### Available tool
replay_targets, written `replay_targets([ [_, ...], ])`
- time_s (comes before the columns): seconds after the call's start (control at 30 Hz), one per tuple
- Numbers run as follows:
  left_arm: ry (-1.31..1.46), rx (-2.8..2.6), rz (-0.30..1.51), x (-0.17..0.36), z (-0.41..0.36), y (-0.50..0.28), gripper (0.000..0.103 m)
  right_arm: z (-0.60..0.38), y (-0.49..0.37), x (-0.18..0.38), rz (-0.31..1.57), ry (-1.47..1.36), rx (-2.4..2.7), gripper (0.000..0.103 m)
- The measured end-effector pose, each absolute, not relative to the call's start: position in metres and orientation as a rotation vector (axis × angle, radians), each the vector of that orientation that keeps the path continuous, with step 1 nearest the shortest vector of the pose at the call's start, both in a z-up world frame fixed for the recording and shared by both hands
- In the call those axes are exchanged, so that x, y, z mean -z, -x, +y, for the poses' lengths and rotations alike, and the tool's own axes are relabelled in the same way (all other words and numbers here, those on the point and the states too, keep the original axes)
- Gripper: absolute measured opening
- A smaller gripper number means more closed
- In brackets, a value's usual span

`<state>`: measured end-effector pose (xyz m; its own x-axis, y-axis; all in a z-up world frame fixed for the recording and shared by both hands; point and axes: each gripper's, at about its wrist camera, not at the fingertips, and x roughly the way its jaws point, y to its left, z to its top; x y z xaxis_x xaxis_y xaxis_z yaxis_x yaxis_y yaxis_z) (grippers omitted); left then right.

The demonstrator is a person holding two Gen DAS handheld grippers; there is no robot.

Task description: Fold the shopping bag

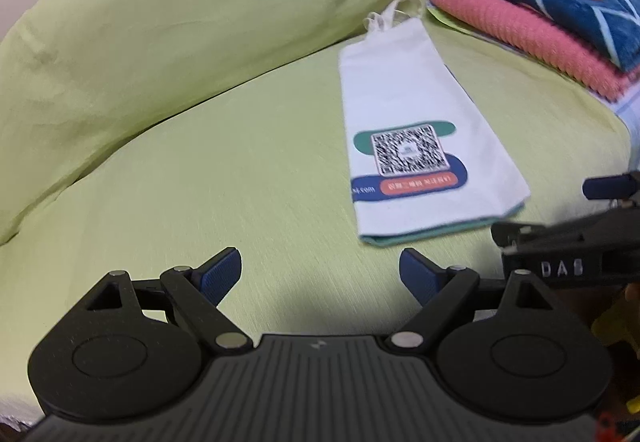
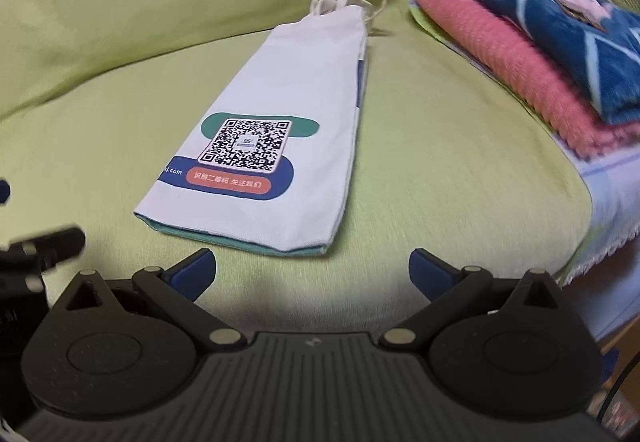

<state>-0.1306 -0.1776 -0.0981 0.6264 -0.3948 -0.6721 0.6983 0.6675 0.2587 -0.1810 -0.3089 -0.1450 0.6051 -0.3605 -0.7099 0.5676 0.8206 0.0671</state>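
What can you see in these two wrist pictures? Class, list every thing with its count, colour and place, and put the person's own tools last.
White cloth shopping bag: one, white with a QR code and green, blue and orange print, teal bottom edge; lies flat in a narrow folded strip on the sheet, handles at the far end.
Light green bed sheet: one, covers the surface under the bag.
Light green pillow: one, behind and left of the bag.
Pink knitted folded blanket: one, far right.
Dark blue patterned folded blanket: one, stacked on the pink one.
Left gripper: black with blue pads, open, holds nothing, short of the bag.
Right gripper: same colours, open, holds nothing, just before the bag's near edge.
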Motion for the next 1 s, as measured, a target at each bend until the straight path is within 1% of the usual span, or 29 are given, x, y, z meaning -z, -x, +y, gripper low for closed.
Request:
replay_targets([
  [0.23, -0.494, 0.698, 0.601, 0.091, -0.174, 0.103, 0.088, -0.297, 0.175, 0.141, 0.739, -0.289, 0.626, 0.102],
  [0.43, -0.447, 0.773, 0.626, 0.095, -0.148, 0.09, 0.088, -0.279, 0.172, 0.13, 0.767, -0.3, 0.691, 0.102],
  [0.67, -0.325, 0.751, 0.675, 0.092, -0.119, 0.068, 0.088, -0.271, 0.167, 0.118, 0.812, -0.361, 0.643, 0.102],
  [0.83, -0.29, 0.752, 0.69, 0.093, -0.116, 0.059, 0.088, -0.27, 0.175, 0.105, 0.761, -0.366, 0.671, 0.102],
  [1.0, -0.366, 0.774, 0.67, 0.095, -0.13, 0.065, 0.088, -0.276, 0.189, 0.112, 0.698, -0.401, 0.676, 0.102],
])
